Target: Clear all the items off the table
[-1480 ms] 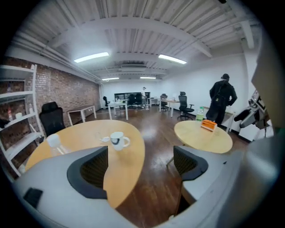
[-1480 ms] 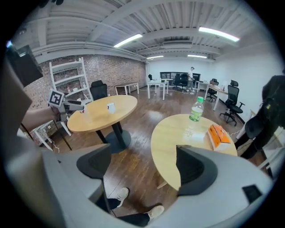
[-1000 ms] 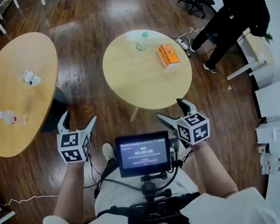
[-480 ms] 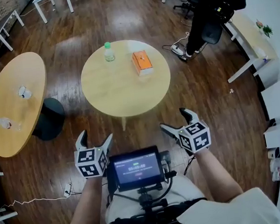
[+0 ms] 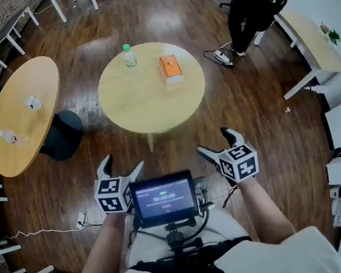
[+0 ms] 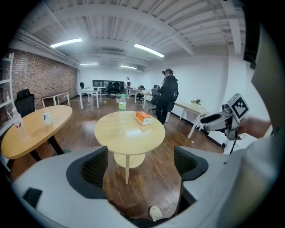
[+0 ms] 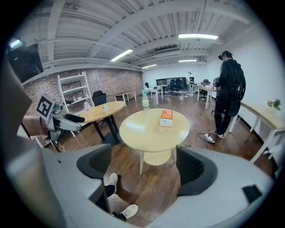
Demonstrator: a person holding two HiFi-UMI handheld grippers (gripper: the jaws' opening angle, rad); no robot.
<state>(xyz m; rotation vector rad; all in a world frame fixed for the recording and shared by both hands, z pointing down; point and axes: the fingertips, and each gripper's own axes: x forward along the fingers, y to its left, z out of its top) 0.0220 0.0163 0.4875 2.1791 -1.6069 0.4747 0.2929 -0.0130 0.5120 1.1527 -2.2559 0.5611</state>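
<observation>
Holding left gripper [image 5: 122, 163] and right gripper [image 5: 213, 141] open, empty, at lower centre, we judged the orange cardboard box [image 5: 171, 69] and clear plastic bottle [image 5: 129, 56] on the round wooden table [image 5: 156, 113], upper centre, light, best gripped by their sides.

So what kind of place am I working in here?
Probably an open-plan office or lab: desks along the sides, a black office chair by the brick wall, and strip lights overhead.
</observation>
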